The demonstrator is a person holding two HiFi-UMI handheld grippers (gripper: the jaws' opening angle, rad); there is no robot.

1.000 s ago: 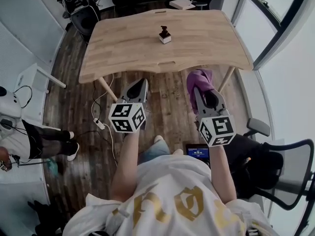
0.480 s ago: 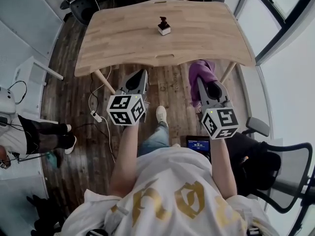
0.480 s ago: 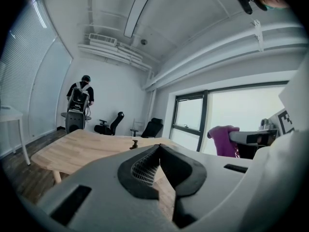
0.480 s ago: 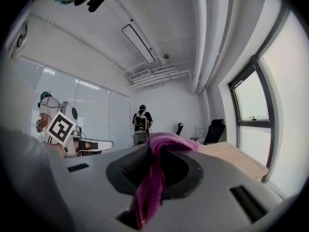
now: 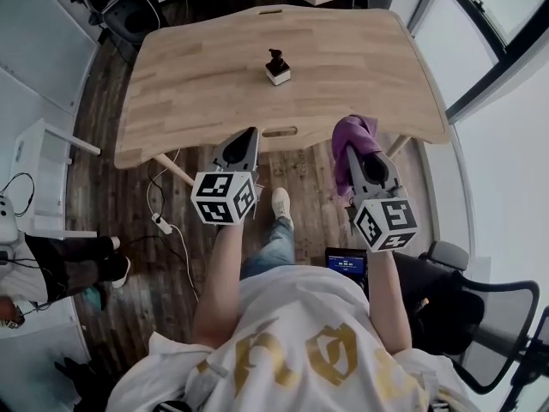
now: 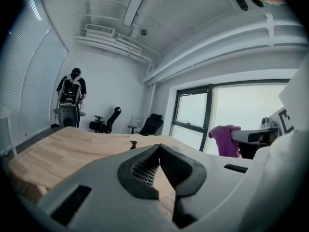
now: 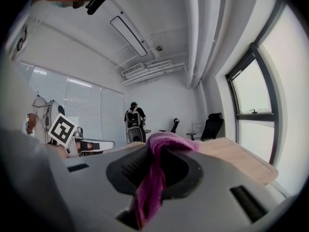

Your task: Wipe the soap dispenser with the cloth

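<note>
The soap dispenser (image 5: 276, 66), a small white base with a dark pump top, stands upright near the middle of the wooden table (image 5: 197, 75). In the left gripper view the soap dispenser (image 6: 133, 143) shows small and far off beyond the jaws. My left gripper (image 5: 250, 134) is shut and empty, its tip at the table's near edge. My right gripper (image 5: 351, 151) is shut on a purple cloth (image 5: 354, 136) that bunches over its tip. In the right gripper view the cloth (image 7: 154, 175) hangs between the closed jaws. Both grippers are well short of the dispenser.
Office chairs (image 5: 120, 7) stand beyond the table's far side, and another chair (image 5: 480, 316) is at my right. A cable and power strip (image 5: 159, 223) lie on the wooden floor. A person (image 6: 71, 95) stands by the far wall. Windows run along the right.
Both grippers have moved forward toward the table, reaching its near edge. The cloth stays held in the right gripper. The dispenser has not moved.
</note>
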